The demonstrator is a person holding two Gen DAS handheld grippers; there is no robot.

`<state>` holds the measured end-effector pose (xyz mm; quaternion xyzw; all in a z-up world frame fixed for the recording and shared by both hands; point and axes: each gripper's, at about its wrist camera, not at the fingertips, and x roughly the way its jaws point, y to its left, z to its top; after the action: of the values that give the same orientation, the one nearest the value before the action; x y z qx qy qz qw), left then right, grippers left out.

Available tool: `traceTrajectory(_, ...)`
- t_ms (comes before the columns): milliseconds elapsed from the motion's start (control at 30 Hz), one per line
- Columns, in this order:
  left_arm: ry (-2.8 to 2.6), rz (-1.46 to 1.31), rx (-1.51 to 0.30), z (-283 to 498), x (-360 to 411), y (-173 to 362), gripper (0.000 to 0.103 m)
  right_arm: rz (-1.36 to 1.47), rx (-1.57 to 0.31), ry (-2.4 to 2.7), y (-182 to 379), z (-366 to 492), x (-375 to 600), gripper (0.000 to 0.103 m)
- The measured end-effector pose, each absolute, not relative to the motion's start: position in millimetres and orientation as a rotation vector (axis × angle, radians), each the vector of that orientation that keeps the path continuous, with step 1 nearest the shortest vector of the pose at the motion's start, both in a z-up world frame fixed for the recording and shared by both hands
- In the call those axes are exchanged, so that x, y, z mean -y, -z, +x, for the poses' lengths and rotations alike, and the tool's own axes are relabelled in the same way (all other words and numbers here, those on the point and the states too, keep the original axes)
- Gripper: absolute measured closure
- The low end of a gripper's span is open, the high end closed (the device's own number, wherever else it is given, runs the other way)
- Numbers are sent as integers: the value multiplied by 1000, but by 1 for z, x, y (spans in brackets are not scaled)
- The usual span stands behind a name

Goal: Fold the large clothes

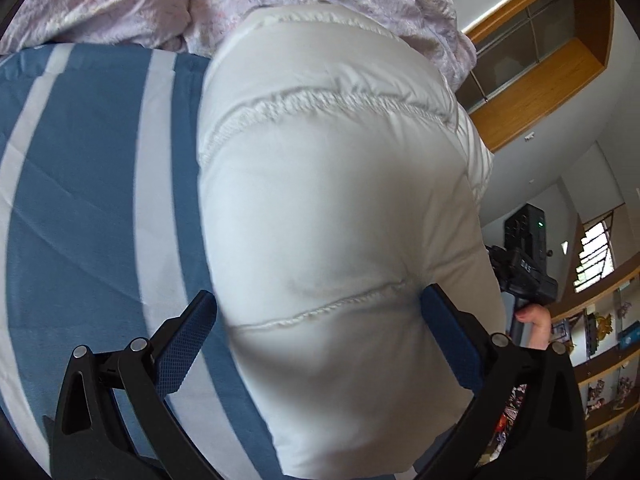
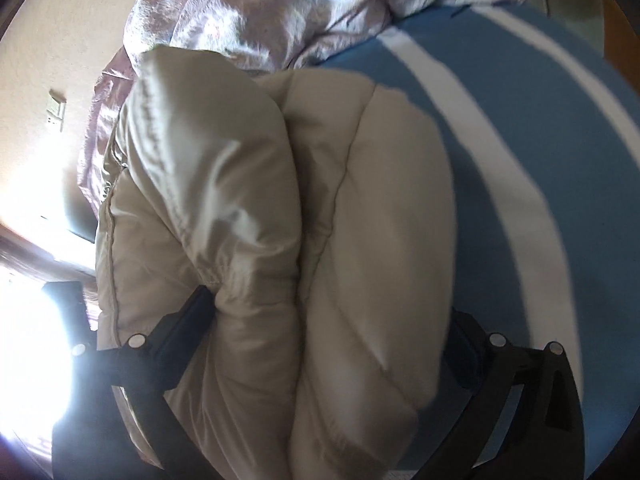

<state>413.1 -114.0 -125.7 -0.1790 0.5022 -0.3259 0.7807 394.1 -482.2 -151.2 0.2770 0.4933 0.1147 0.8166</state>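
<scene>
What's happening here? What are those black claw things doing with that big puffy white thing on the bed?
A person is folding a puffy white quilted coat on a bed covered with a blue-and-white striped sheet, using a hand-held gripper in each hand. The left gripper has its two fingers spread wide around one thick padded part of the coat. The right gripper does the same around a bunched double layer of it. A crumpled pink floral quilt lies at the far end of the bed. The coat looks partly folded, not finished.
</scene>
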Motion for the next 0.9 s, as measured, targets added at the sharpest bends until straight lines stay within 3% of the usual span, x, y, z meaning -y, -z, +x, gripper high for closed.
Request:
traceTrajectory(100, 717, -369, -1073, 411, 119, 128, 1, 585, -1037, -276, 154, 395, 479, 2)
traceTrajectory(200, 724, -342, -1053, 408, 121, 127, 5, 607, -1026, -316, 155, 395, 474, 16)
traceTrajectory(367, 718, -258, -1016, 398, 128, 112, 26, 560, -1002, -336, 144, 387, 463, 39)
traceTrajectory(433, 711, -230, -999, 394, 131, 107, 29, 520, -982, -335, 137, 381, 457, 47)
traceTrajectory(633, 703, -196, -952, 381, 127, 96, 34, 501, -923, -353, 124, 364, 446, 56)
traceTrajectory(900, 649, -194, -892, 372, 96, 80, 36, 500, -899, -404, 117, 363, 414, 59)
